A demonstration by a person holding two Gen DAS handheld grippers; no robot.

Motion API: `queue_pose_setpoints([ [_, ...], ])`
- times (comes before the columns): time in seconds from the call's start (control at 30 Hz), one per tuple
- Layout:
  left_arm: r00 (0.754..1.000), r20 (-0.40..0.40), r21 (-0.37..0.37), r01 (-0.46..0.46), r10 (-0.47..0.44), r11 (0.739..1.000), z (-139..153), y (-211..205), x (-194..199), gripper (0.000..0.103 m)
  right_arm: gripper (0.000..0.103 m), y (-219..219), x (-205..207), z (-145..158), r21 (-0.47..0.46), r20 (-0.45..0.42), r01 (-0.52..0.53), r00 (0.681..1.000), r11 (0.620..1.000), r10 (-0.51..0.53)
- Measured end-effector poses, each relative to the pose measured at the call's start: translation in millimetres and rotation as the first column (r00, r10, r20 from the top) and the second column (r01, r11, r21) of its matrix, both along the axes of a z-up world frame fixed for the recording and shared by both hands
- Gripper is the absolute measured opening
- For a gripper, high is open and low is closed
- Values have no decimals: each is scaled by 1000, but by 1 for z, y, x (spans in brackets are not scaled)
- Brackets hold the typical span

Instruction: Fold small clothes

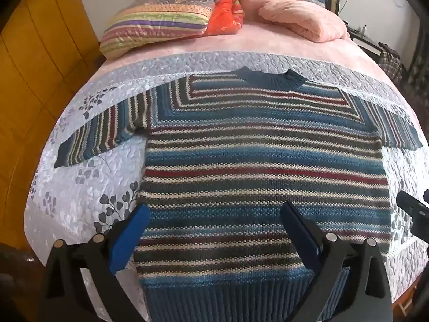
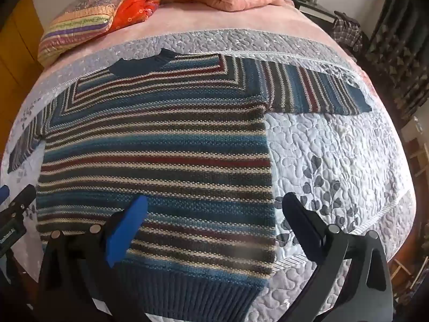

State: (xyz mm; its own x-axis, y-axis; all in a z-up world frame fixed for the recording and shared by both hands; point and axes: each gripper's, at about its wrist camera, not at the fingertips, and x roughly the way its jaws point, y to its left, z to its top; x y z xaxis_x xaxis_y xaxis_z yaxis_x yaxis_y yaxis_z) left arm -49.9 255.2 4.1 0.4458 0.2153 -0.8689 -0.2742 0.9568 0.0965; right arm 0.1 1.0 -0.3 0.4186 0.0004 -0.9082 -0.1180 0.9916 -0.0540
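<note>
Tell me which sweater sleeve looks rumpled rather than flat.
The sweater's left sleeve, toward the yellow wardrobe. It bunches at the armpit, while the right sleeve lies flat and straight out on the quilt.

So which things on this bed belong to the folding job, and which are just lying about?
Job:
- striped blue, red and cream knitted sweater, spread flat
- left hand-held gripper, open
- right hand-held gripper, open

Lying about:
- rainbow-striped quilted pillow
- folded pink fleece blanket

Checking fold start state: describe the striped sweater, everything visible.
The striped sweater is a chunky knit in blue, cream, dark red and grey-green bands, with dark blue ribbed collar and hem. It lies flat, unfolded, on the quilted bedspread, collar away from the cameras, both short sleeves spread sideways. Neither open gripper holds it.
</note>
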Motion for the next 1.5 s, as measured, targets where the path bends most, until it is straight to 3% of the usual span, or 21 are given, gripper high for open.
queue_pose_setpoints([
  [0.1, 1000, 5, 2, 10, -10, 1000, -1, -2, 1, 99, 100, 7, -1, -1, -30, 10, 0, 1000, 1000, 0],
  [0.3, 1000, 7, -1, 0, 0, 1000, -3, 4, 2, 99, 100, -4, 9, -3, 40, -10, -8, 1000, 999, 9],
  [0.57, 1000, 10, 35, 7, -8, 999, -3, 2, 2, 99, 100, -4, 9, -8, 32, -1, -8, 1000, 999, 8],
  [1.5, 1000, 17, 58, -8, 7, 998, 0, 5, -2, 99, 100, -1, 11, -6, 47, 3, -14, 1000, 999, 14],
])
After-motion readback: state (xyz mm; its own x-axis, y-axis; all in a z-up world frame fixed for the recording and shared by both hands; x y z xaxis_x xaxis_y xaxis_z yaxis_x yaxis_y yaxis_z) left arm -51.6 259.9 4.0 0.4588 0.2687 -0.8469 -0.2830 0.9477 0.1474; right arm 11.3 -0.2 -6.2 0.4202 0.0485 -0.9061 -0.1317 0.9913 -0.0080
